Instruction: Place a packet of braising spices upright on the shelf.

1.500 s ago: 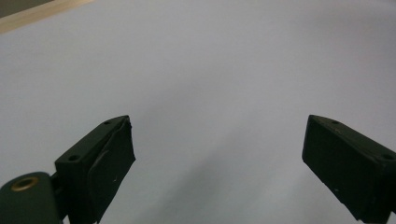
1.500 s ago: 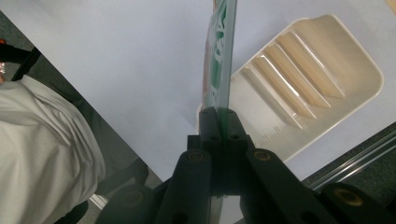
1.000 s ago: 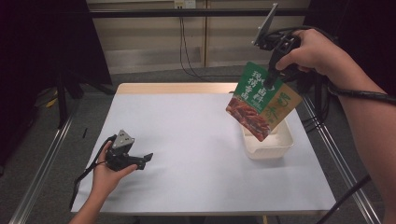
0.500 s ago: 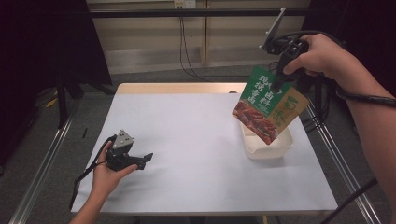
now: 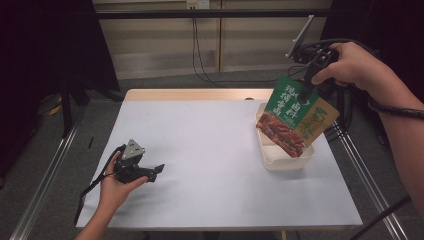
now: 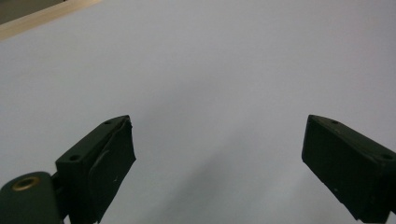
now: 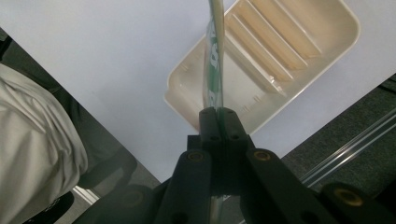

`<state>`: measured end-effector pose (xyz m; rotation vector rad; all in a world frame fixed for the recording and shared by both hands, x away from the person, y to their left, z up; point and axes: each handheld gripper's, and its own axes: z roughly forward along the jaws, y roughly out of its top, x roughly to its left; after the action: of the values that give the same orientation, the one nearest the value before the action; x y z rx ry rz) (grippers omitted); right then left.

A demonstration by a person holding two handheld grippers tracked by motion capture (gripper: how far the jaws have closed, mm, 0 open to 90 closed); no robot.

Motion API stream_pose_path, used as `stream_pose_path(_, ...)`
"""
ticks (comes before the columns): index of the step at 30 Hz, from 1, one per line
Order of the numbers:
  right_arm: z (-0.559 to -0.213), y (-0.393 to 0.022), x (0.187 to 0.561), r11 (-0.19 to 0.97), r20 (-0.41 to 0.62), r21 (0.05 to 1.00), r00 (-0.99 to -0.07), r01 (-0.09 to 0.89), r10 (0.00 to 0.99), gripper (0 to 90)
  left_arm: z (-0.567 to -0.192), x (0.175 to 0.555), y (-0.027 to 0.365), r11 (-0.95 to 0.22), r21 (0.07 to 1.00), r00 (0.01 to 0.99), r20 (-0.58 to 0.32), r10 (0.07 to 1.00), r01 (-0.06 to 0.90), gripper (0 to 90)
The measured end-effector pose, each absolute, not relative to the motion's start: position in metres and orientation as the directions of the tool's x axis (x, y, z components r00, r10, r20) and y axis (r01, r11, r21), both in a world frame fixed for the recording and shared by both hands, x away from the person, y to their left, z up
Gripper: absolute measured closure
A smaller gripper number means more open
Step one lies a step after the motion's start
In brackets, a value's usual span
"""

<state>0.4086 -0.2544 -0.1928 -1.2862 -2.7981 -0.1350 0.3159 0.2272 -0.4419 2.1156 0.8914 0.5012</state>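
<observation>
One container on the table: a cream plastic tray, shallow, rounded corners, sitting near the right edge of the white surface. From the right gripper view its floor is ribbed with raised ridges, and as far as can be seen past the hanging pouch, nothing lies in it.

Pouch: flat, green top with white characters, red-brown food photo lower down, tan panel on one side. Hangs in the air above the tray, long axis roughly vertical but tilted, top edge up toward the right gripper, lower corner pointing down at the tray. Whether that corner touches the tray cannot be told. In the right gripper view the pouch is edge-on, a thin line running away from the jaws over the tray.

Right gripper: held high at the far right, jaws pressed together on the pouch's top edge; pouch directly below it.

Left gripper: resting low at the near left of the table, well apart from tray and pouch, jaws spread wide with bare white surface between them.
</observation>
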Motion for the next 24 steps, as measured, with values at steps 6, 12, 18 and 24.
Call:
stream_pose_path(6, -0.196, -0.258, 0.409, 0.644, 0.097, 0.057, -0.646, 0.763, 0.757, 90.0, -0.442, 0.316, 0.227, -0.459, 0.778, 0.678, 0.058, 0.732, 0.429, 9.1)
stream_pose_path(12, -0.203, -0.258, 0.409, 0.652, 0.095, 0.043, -0.653, 0.757, 0.752, 90.0, -0.442, 0.316, 0.228, -0.461, 0.778, 0.681, 0.059, 0.730, 0.427, 9.1)
stream_pose_path(18, -0.207, -0.260, 0.408, 0.638, 0.095, 0.025, -0.637, 0.770, 0.765, 90.0, -0.442, 0.316, 0.227, -0.461, 0.778, 0.681, 0.059, 0.730, 0.427, 9.1)
stream_pose_path(24, -0.208, -0.265, 0.407, 0.640, 0.092, 0.018, -0.639, 0.768, 0.764, 90.0, -0.442, 0.315, 0.226, -0.461, 0.778, 0.678, 0.062, 0.732, 0.427, 9.2)
